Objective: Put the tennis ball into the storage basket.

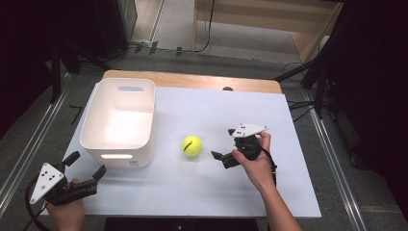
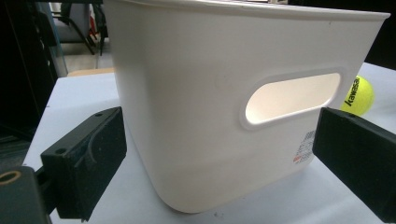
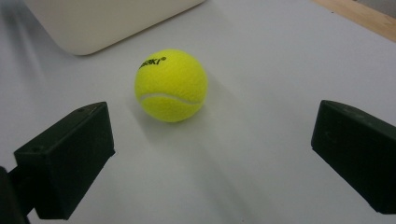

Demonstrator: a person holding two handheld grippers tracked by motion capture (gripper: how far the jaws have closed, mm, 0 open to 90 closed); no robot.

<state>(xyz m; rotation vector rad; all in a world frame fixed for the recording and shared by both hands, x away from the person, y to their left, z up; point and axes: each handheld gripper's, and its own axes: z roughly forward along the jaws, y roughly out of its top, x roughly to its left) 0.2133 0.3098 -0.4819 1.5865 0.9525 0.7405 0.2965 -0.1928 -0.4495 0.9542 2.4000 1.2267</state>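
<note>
Right hand-held gripper [image 1: 223,146] wide open just right of the ball [image 1: 192,145] at frame centre, left hand-held gripper [image 1: 86,165] wide open lower left by the bin [image 1: 120,139].

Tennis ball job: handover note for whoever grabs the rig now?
Right hand-held gripper: open, aimed at the tennis ball, not touching it.
Left hand-held gripper: open, holding nothing, at the table's near left corner, facing the white bin.
Ball sits on the table, just right of the bin, apart from it.
Done: approach only.
Left, likely: close on the ball, lift, drop it in the bin.
</note>
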